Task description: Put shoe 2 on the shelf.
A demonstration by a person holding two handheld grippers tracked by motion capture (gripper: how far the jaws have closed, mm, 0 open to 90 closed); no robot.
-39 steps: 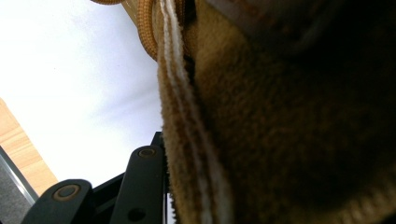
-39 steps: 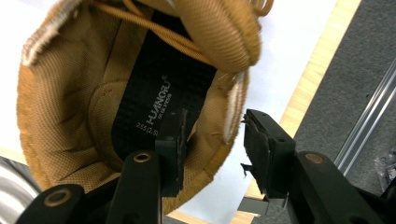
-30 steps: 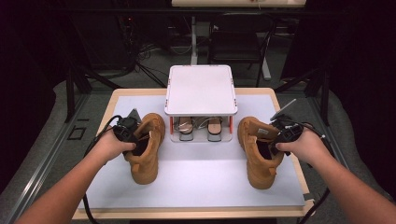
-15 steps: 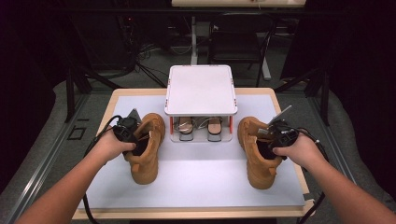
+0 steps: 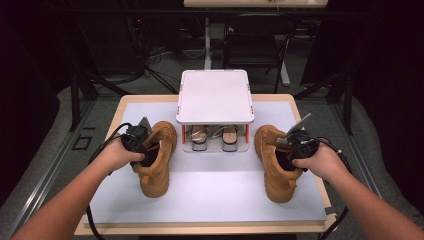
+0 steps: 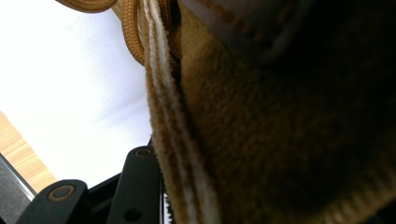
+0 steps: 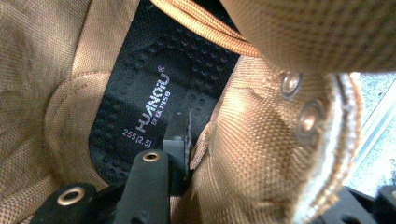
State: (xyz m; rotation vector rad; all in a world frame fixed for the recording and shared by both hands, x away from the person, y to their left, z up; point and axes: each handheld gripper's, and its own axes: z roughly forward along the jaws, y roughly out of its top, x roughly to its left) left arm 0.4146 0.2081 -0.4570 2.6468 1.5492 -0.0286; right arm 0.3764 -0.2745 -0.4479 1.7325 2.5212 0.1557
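Item 1, lower left of the high view: left gripper (image 5: 142, 150), held in the person's left hand, set at the collar of the left boot (image 5: 156, 159). In the left gripper view 1 black jaw stands outside the boot's side wall (image 6: 261, 140) and the wall runs between the jaws; they have just been opening, and whether the pads press the wall cannot be told.

Item 2, lower right of the high view: right gripper (image 5: 289, 150), in the right hand, at the collar of the right boot (image 5: 276, 162). In the right gripper view 1 jaw reaches inside over the black insole (image 7: 140, 93), the eyelet wall (image 7: 261, 140) lies between the jaws, and they have just been closing on it; a firm pinch cannot be confirmed.

Item 3, relation: each boot lies directly under its own gripper, long axis running from frame bottom toward frame top, toes nearest the person, collars toward the rack. Each hand is nearer its own boot; any lift likely goes straight up by the collar.

Item 4, centre: white 2-tier rack (image 5: 215, 95) between the boots, 2 sandals (image 5: 215, 136) beneath it.

Item 5, beneath all: white table mat (image 5: 215, 195).
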